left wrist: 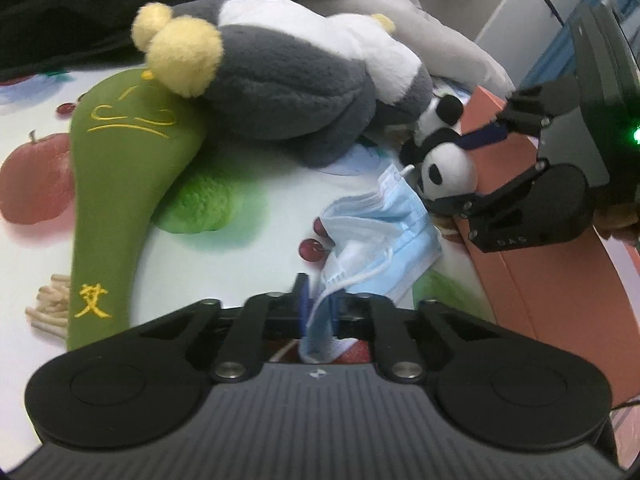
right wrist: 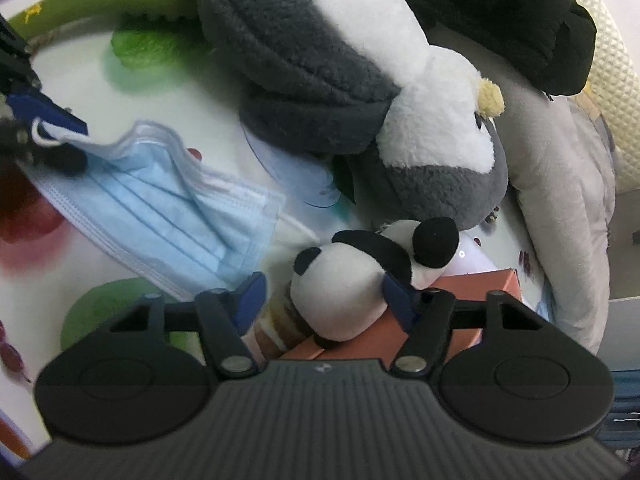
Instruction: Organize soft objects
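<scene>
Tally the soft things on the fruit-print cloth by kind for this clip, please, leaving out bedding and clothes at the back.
Plush animals: 2, grey-and-white penguin and small panda
Green embroidered cushions: 1
Blue face masks: 1
Total: 4

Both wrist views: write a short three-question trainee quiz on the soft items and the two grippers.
1. True or false: the left gripper is shut on the blue face mask.
2. Which item sits between the right gripper's fingers?
A. the green plush cushion
B. the small panda plush
C. the grey and white plush bird
3. Fill in: the panda lies partly on an orange ____.

Key
1. True: the mask's edge and ear loop are pinched in the closed jaws.
2. B: the blue pads flank the panda, the left pad standing clear of it.
3. Box.
</scene>
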Available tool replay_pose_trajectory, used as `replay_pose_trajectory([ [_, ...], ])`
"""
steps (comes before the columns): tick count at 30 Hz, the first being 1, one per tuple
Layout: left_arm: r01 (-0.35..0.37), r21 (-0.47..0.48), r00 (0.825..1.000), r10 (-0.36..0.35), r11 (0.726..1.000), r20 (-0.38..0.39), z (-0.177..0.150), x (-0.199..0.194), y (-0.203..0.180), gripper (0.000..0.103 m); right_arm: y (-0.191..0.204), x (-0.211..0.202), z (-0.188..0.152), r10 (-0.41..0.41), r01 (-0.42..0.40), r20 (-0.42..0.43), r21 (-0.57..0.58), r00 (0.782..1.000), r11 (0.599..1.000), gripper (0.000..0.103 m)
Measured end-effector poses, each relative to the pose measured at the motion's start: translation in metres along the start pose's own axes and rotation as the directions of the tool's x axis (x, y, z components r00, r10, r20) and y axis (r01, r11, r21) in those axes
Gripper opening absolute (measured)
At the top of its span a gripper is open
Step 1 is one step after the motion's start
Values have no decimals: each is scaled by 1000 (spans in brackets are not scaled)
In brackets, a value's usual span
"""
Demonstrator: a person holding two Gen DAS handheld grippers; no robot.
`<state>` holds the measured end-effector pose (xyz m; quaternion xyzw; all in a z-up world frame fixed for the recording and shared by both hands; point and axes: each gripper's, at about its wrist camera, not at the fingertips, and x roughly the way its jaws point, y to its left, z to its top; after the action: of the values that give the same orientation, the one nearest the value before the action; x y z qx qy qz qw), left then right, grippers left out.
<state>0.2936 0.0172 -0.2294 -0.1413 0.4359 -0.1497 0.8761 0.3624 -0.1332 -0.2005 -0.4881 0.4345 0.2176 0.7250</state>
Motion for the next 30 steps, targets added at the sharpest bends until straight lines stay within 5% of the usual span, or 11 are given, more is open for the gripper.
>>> replay_pose_trajectory([
  [5,-16,-49,999,18,999,34,-3,-14,1,5,-5,-4,1,-12,11,14,35,1000,999,47],
  [23,-146,-178,984,162,973,79,-33,-86,-1,5,31,-74,-19,87,-103,112,149,990,983,37],
  [25,-166,-180,981,181,970,74,-39,-98,-3,5,42,-88,-23,97,-117,127,159,987,980,33],
  [27,-181,-187,979,195,966,64,-46,-109,-5,5,54,-102,-27,105,-129,138,172,985,977,6],
  [30,-199,-206,977,211,958,36,-60,-122,-6,5,72,-119,-36,119,-150,156,204,981,967,4],
])
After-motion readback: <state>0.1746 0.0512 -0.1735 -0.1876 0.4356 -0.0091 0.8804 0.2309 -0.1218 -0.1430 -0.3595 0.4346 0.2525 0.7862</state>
